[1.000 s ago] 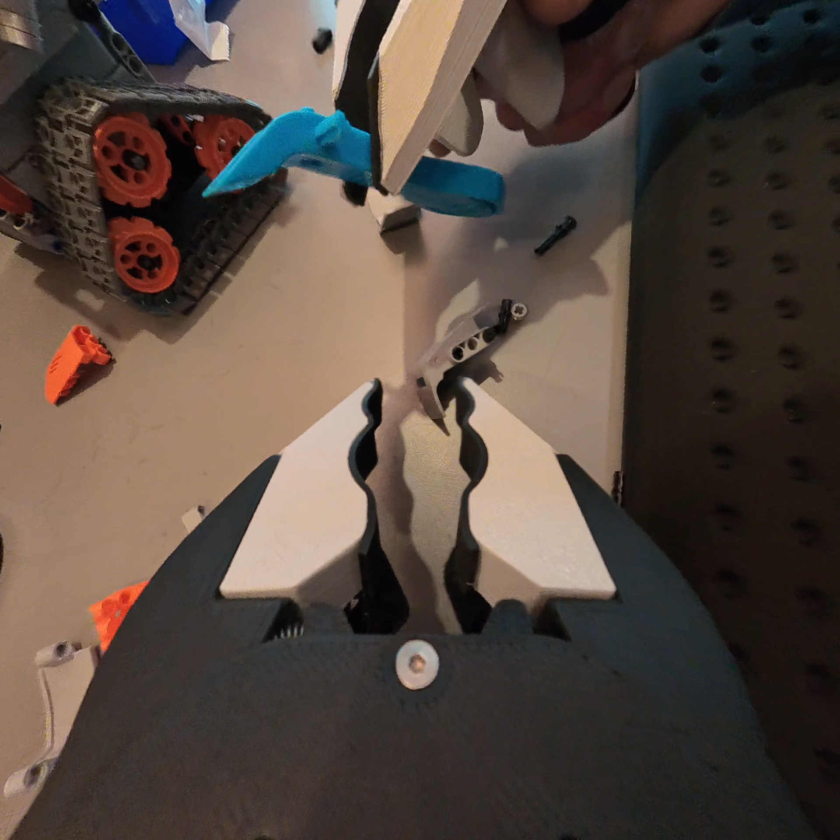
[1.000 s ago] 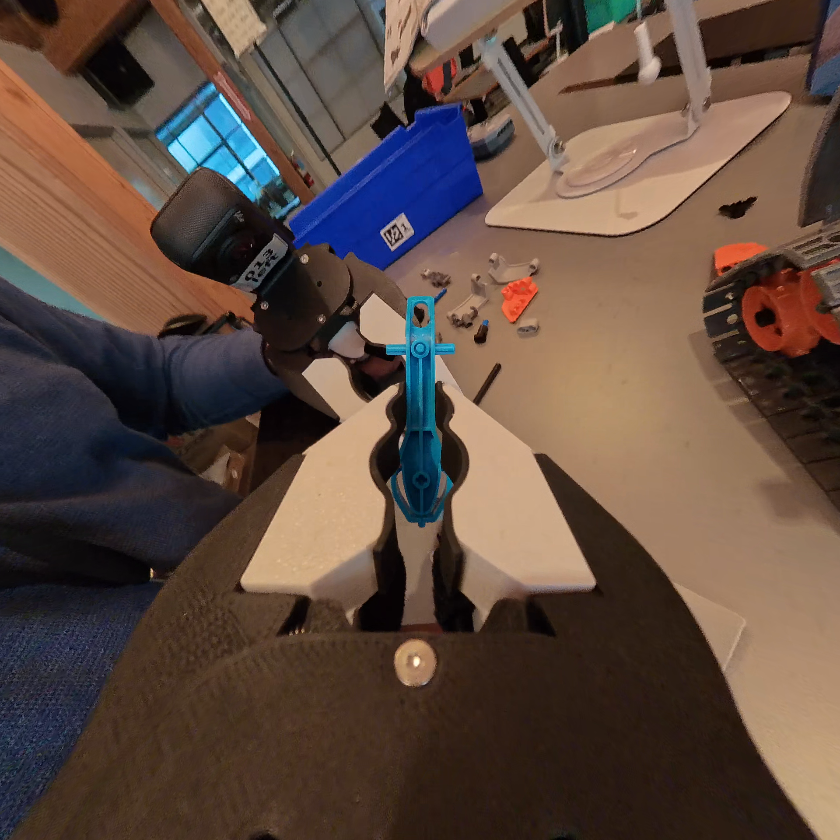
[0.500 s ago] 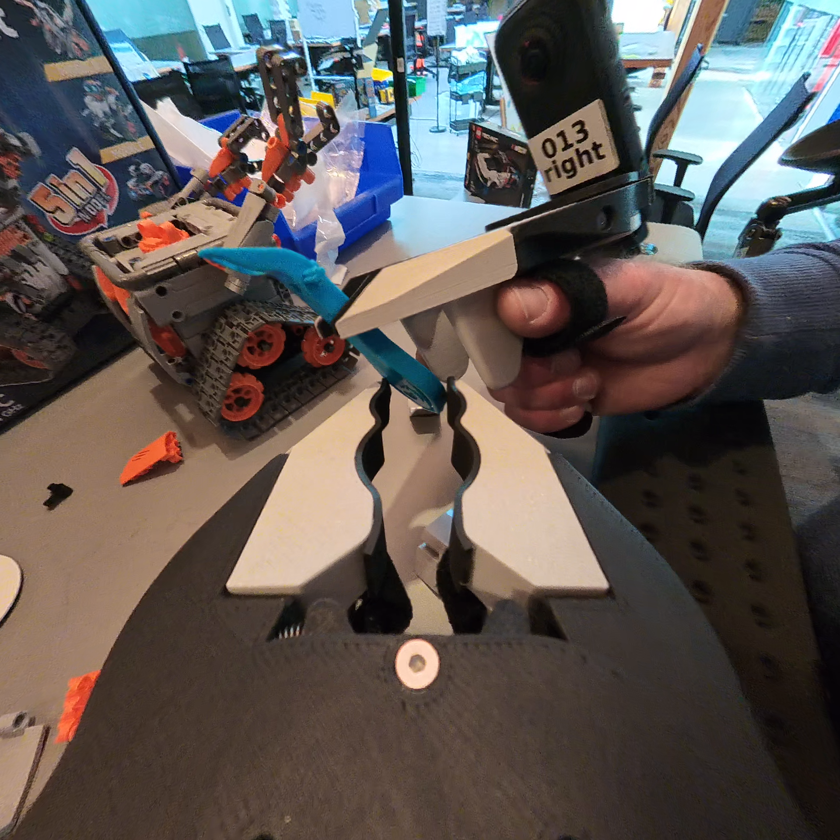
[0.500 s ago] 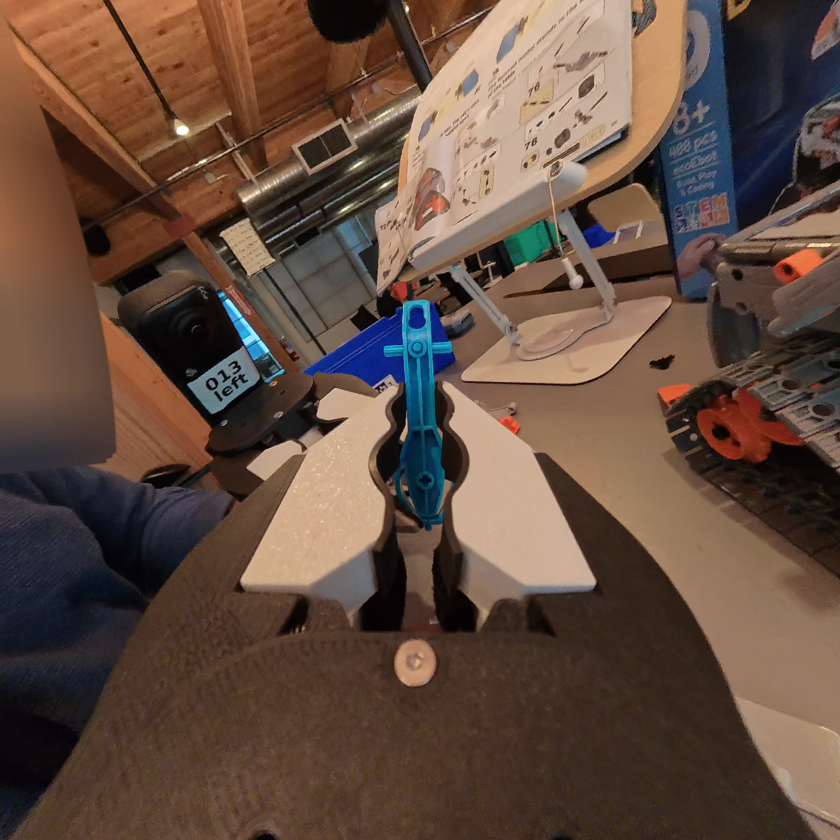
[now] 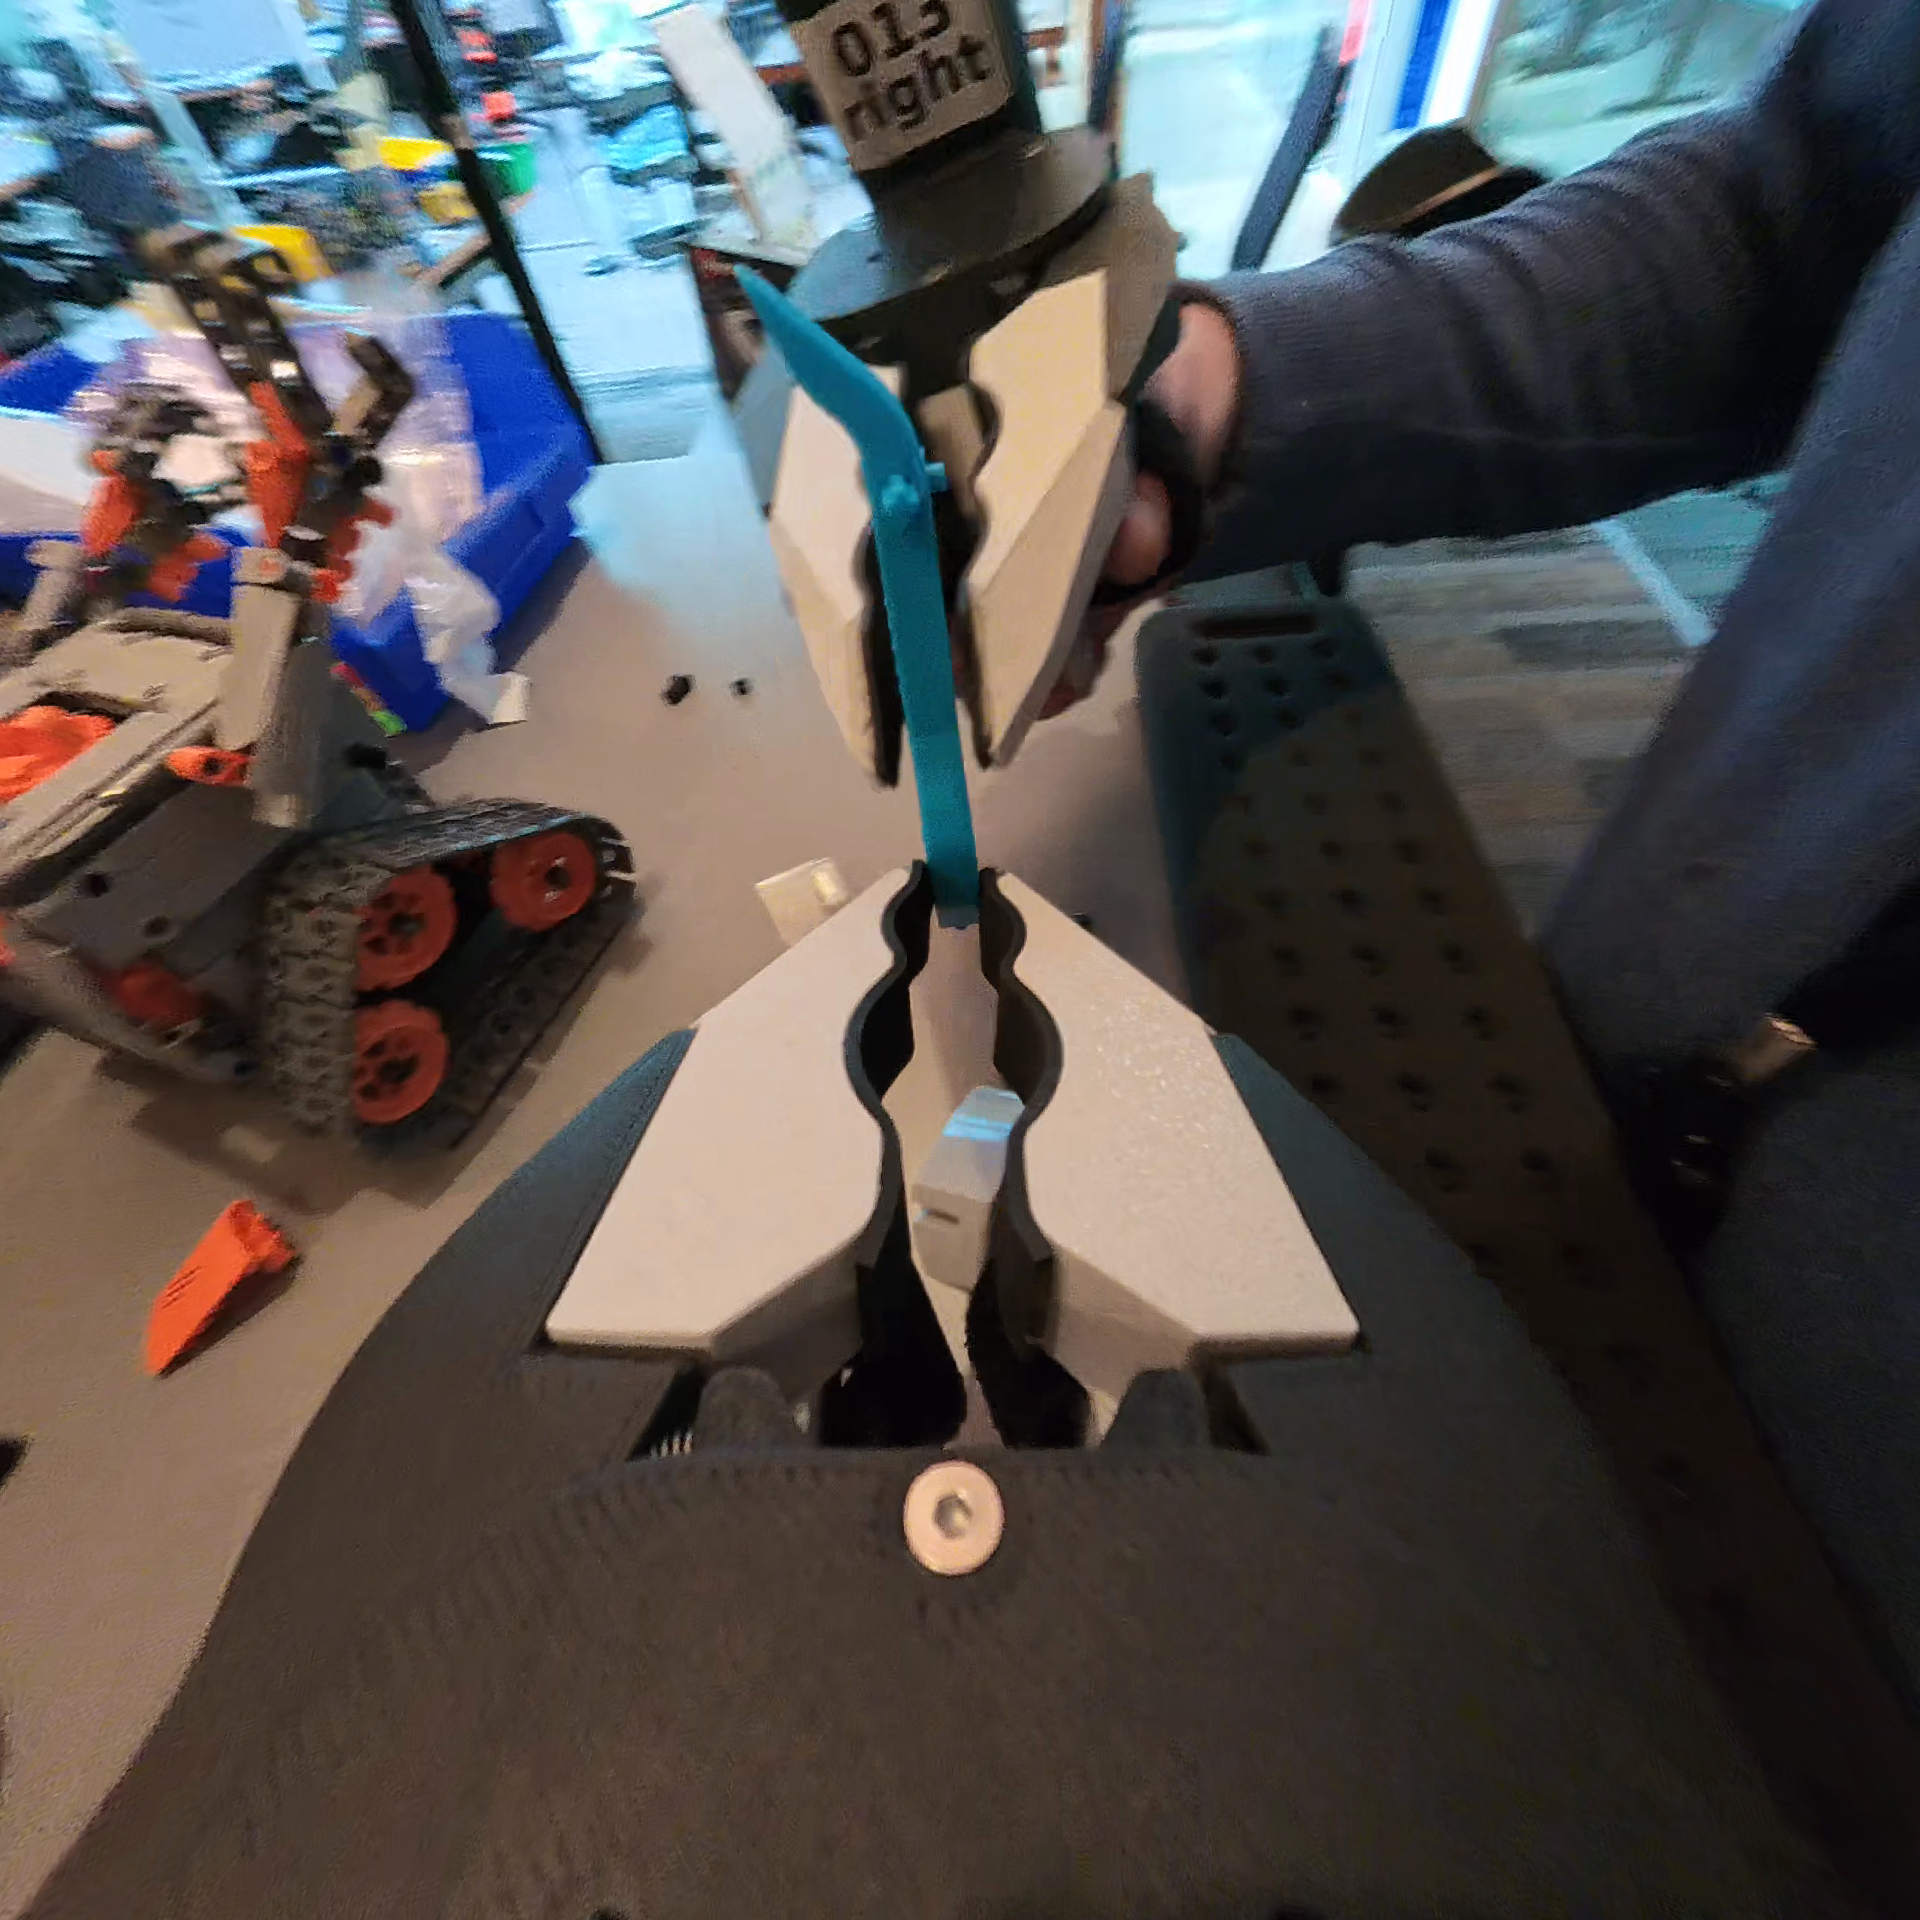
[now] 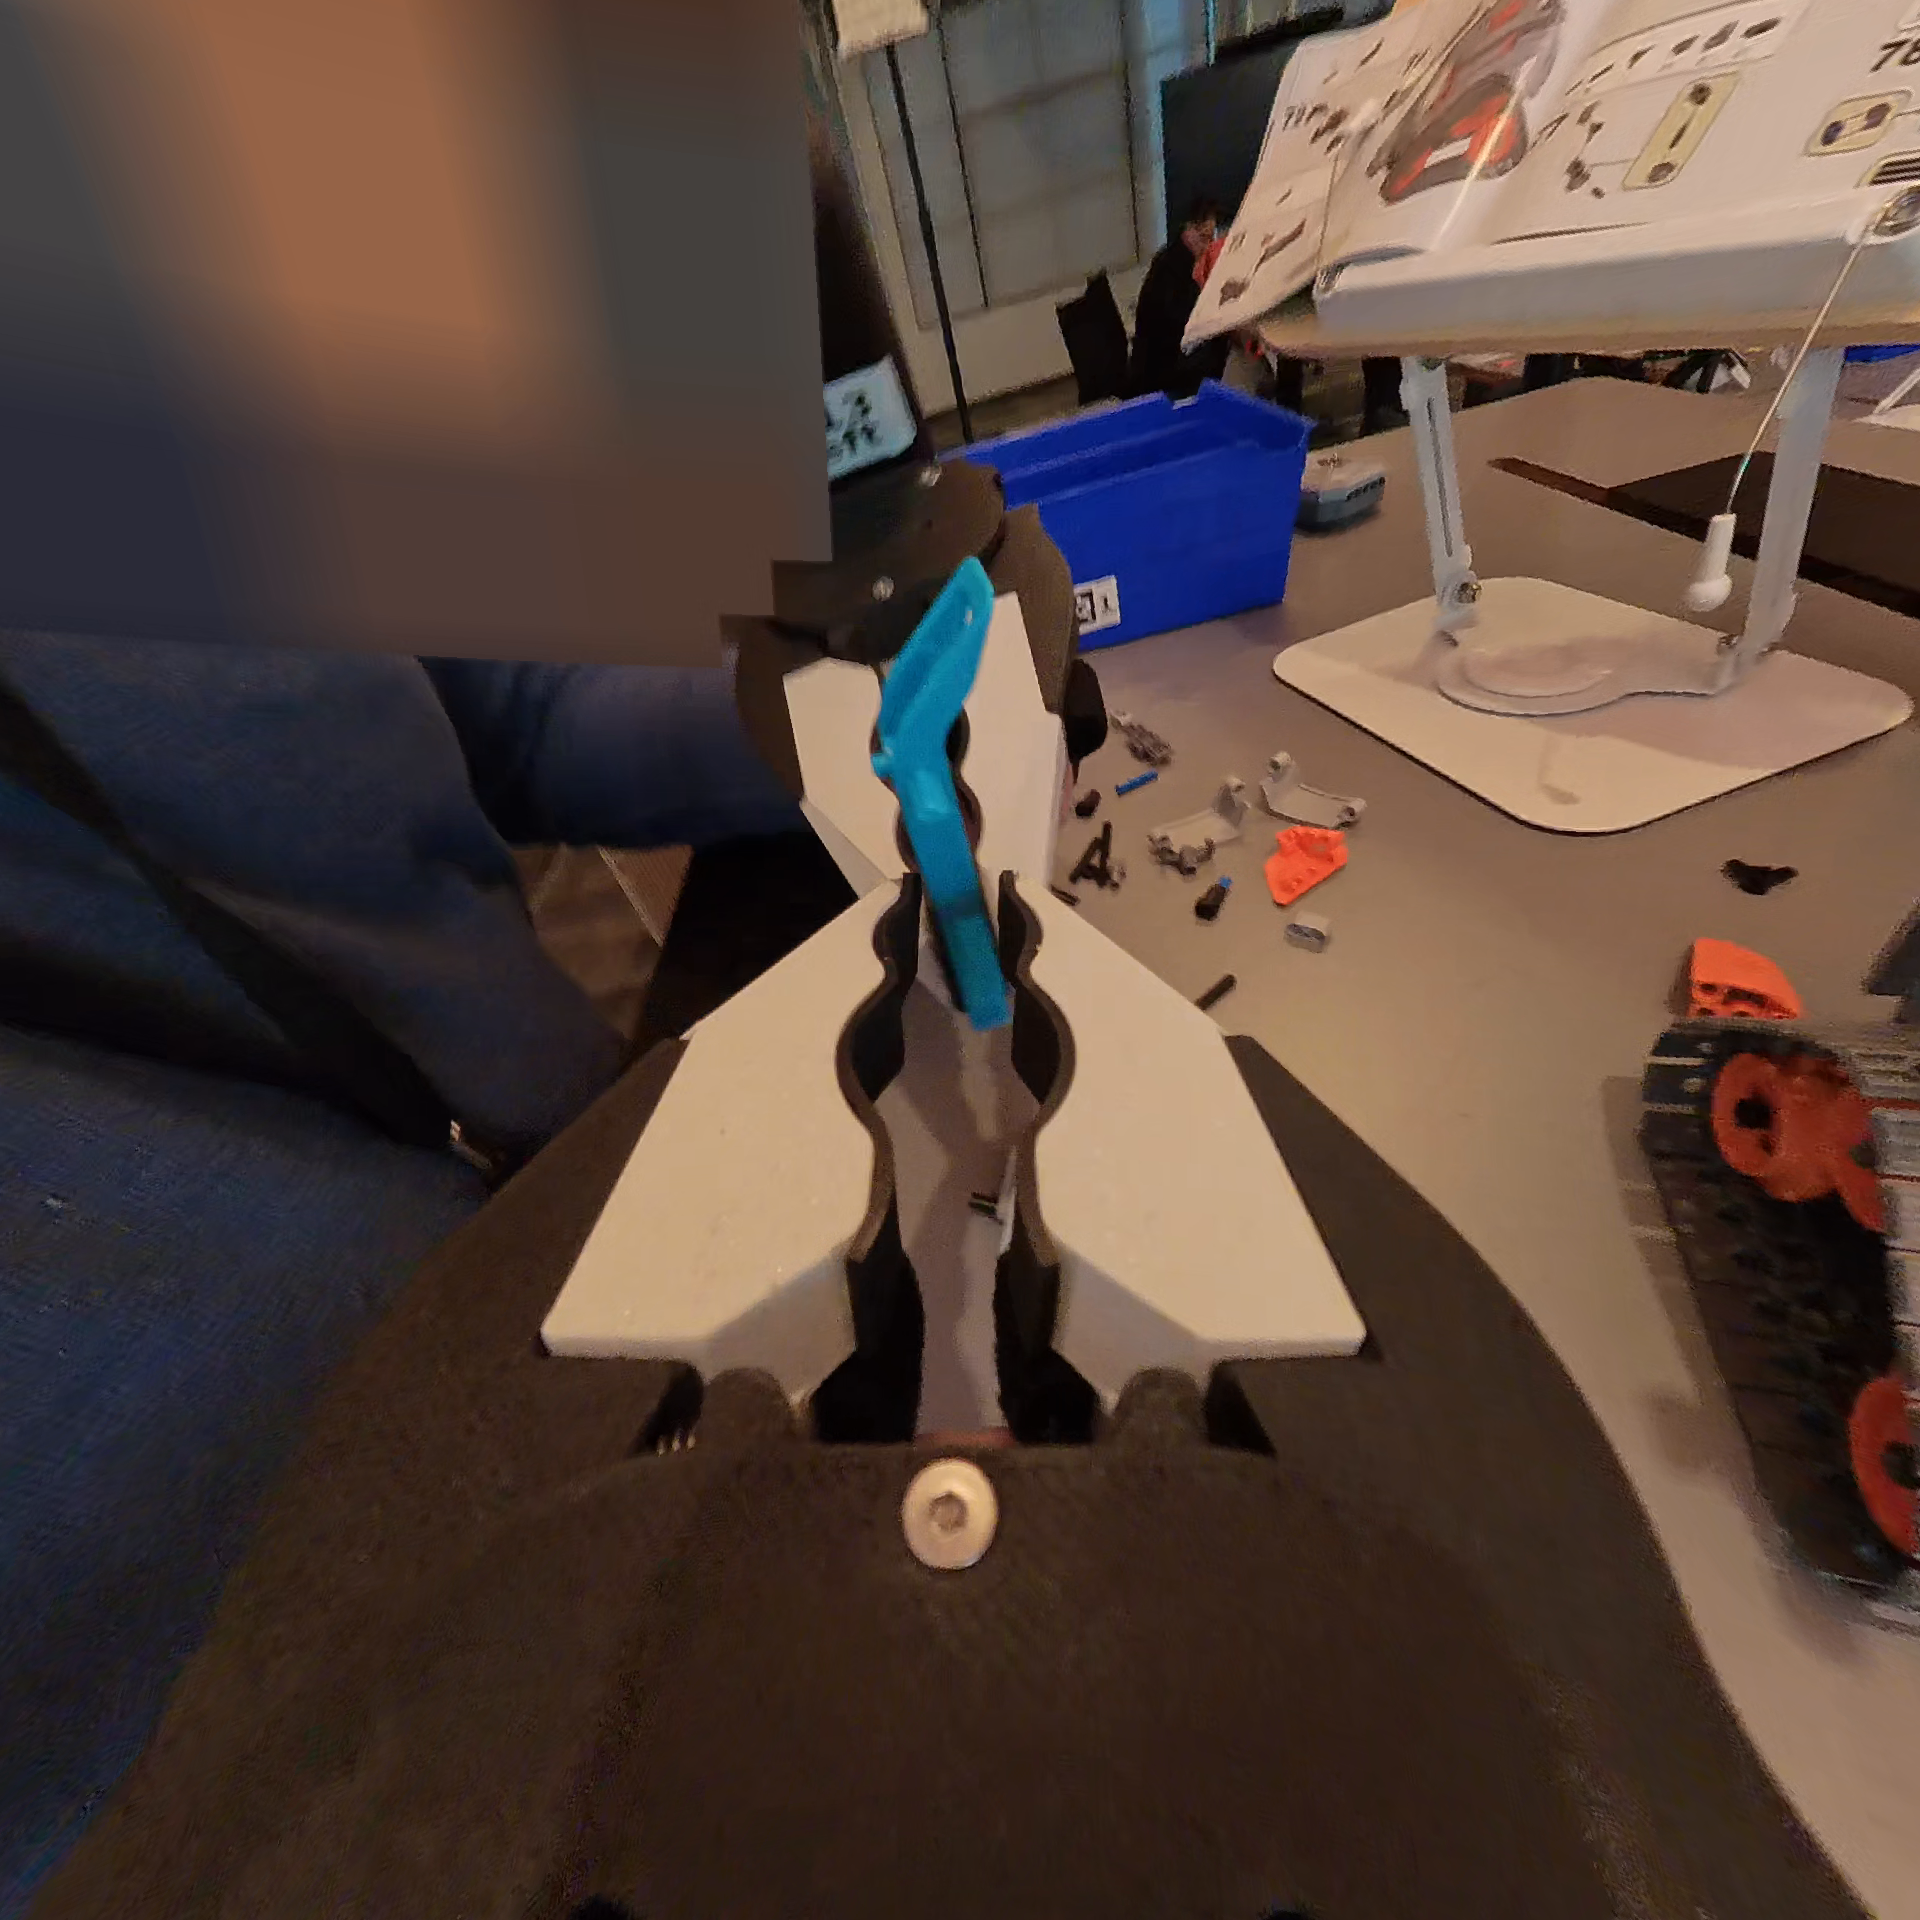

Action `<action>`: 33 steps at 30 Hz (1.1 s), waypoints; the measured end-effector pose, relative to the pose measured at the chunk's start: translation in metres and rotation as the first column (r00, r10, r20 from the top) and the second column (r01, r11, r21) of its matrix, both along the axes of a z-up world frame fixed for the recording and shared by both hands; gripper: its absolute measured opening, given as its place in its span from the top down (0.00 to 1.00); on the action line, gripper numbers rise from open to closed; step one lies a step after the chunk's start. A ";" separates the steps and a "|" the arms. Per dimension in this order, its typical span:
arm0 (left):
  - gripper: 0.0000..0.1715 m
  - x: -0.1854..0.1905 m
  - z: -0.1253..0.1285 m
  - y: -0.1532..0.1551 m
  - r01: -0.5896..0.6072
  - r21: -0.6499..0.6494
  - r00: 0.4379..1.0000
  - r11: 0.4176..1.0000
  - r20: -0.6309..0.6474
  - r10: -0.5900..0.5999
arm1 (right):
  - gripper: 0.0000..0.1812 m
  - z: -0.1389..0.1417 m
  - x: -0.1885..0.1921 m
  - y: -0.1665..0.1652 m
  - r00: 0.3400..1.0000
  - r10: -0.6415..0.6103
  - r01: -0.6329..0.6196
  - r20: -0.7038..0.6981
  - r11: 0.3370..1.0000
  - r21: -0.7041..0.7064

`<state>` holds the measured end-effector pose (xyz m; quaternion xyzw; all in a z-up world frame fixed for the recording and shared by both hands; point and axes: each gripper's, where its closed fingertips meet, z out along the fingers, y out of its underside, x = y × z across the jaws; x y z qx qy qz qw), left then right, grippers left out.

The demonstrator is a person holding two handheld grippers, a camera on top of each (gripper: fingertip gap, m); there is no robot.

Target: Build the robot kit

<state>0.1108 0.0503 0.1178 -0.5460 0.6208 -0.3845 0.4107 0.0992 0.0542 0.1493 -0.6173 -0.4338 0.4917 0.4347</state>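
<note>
A long bent blue plastic tool [image 5: 914, 623] spans between both grippers above the grey table [image 5: 675, 810]. In the left wrist view my left gripper [image 5: 951, 883] has its jaws narrowed around the tool's lower end, right at the tips. The right gripper [image 5: 925, 758] faces it from above, with the tool's middle between its fingers. In the right wrist view the tool [image 6: 940, 831] stands in the narrow gap of my right gripper [image 6: 961, 894], and its bent end reaches the left gripper [image 6: 914, 748] behind. A small grey block [image 5: 961, 1174] shows in the left gripper's gap.
A grey and orange tracked model [image 5: 416, 935] stands on the left, also in the right wrist view [image 6: 1787, 1195]. Loose small parts [image 6: 1247, 831], an orange wedge [image 5: 213, 1283], a blue bin [image 6: 1143, 520] and a booklet stand [image 6: 1590, 707] sit on the table. A black perforated chair [image 5: 1351, 883] is on the right. Only a small space, under 4 cm, lies between the two pairs of fingers.
My left gripper lifted from looking down at the table to face the right gripper, and its jaws narrowed onto the tool's end. The tool pivoted in the right gripper and slid forward.
</note>
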 end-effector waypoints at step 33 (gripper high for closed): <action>1.00 -0.025 -0.101 0.008 0.051 0.139 0.907 0.989 -0.420 0.012 | 0.97 -0.105 0.002 0.008 0.920 -0.084 0.103 0.382 0.994 -0.029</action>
